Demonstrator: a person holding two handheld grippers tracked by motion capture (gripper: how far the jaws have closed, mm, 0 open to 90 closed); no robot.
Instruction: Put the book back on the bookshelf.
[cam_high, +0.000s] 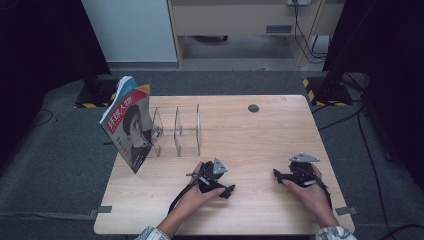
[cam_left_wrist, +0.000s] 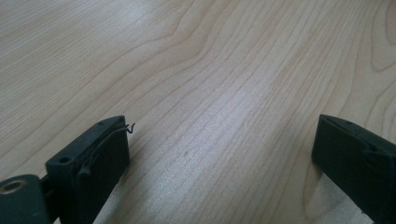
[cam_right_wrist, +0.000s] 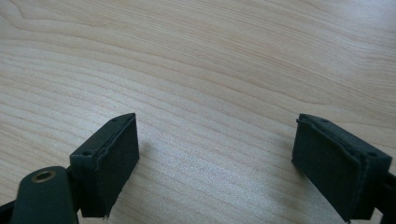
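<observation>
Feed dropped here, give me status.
Left gripper and right gripper open, empty, low over table. Magazine leans in clear rack, untouched. Nothing in between.

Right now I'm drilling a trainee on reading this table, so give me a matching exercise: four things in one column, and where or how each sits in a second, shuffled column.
Things
1. magazine
2. clear rack
3. left claw
4. right claw

Places or states
A. open, low over bare wood at the table's near right
B. leaning at the table's far left edge, cover facing the person
C. open, near the table's front middle
D. standing empty just right of the magazine

Pairs: 1-B, 2-D, 3-C, 4-A
</observation>
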